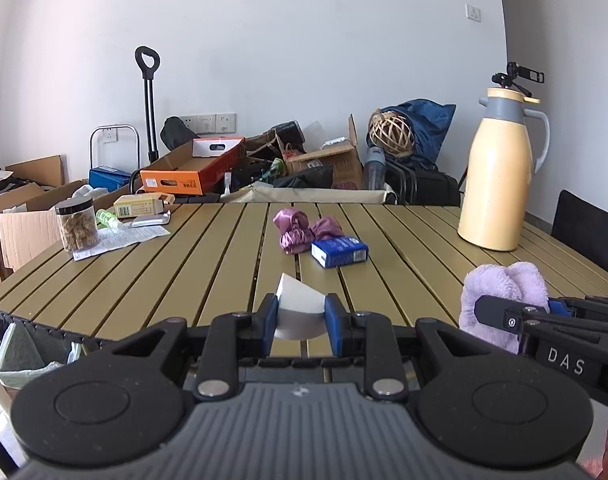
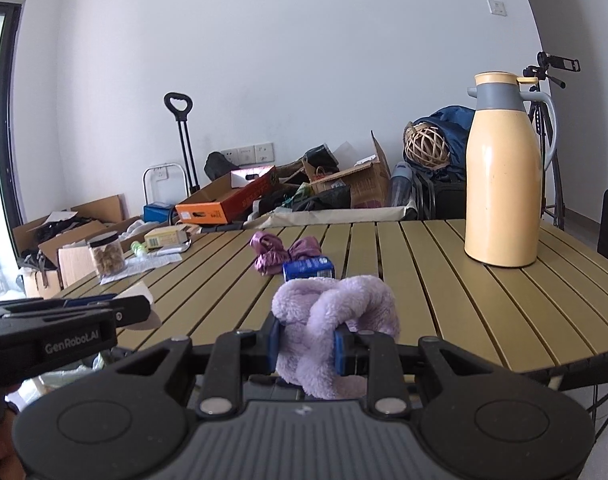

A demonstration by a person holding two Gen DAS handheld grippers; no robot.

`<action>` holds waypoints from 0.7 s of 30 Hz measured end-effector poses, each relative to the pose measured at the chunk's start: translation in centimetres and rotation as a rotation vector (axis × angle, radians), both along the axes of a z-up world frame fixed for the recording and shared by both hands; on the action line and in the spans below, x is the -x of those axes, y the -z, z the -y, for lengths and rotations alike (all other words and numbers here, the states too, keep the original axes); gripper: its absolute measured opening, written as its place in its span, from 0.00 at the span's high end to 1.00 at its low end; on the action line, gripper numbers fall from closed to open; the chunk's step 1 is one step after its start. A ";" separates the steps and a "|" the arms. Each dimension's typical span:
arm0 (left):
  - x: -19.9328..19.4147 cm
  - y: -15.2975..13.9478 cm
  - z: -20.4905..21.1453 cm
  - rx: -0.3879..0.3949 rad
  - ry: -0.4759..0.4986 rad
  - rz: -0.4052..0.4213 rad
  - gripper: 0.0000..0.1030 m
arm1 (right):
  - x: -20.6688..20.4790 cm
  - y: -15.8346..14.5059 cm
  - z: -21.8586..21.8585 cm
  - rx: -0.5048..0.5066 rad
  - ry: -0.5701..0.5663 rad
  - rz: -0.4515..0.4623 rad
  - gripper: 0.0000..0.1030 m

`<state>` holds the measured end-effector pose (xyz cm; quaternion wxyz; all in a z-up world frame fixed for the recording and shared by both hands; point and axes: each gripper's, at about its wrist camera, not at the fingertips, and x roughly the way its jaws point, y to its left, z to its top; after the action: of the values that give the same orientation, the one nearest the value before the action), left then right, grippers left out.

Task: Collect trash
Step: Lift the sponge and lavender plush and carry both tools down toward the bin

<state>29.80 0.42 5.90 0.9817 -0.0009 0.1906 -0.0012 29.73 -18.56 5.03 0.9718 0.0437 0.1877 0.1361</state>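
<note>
My left gripper [image 1: 300, 320] is shut on a folded white paper piece [image 1: 298, 308] and holds it over the near edge of the slatted olive table [image 1: 184, 276]. My right gripper [image 2: 307, 346] is shut on a fluffy lilac cloth [image 2: 336, 316], also at the near edge; the cloth shows in the left wrist view [image 1: 504, 292] at the right. The left gripper shows in the right wrist view [image 2: 104, 308] at the left. A blue carton [image 1: 339, 252] and a crumpled purple wrapper [image 1: 300, 228] lie mid-table.
A tall yellow thermos jug [image 1: 500, 176] stands at the right. A jar of snacks [image 1: 77, 224], a printed paper sheet [image 1: 124, 238], a yellow box [image 1: 140, 205] and a green bottle [image 1: 108, 218] sit far left. A bag-lined bin [image 1: 28, 356] is below the left edge. Boxes clutter the floor behind.
</note>
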 end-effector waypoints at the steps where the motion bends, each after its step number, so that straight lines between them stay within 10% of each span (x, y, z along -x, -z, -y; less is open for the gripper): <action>1: 0.5 0.1 0.0 -0.001 0.004 -0.005 0.75 | 0.5 0.1 0.1 0.004 -0.004 -0.007 0.76; 21: 5.7 5.5 0.2 -0.062 0.040 -0.171 0.75 | 5.2 6.1 0.1 0.031 -0.073 -0.211 0.76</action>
<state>24.10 0.23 0.41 0.9611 0.0333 0.2739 -0.0147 24.53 -18.69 -1.10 0.9415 0.0357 0.2926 0.1631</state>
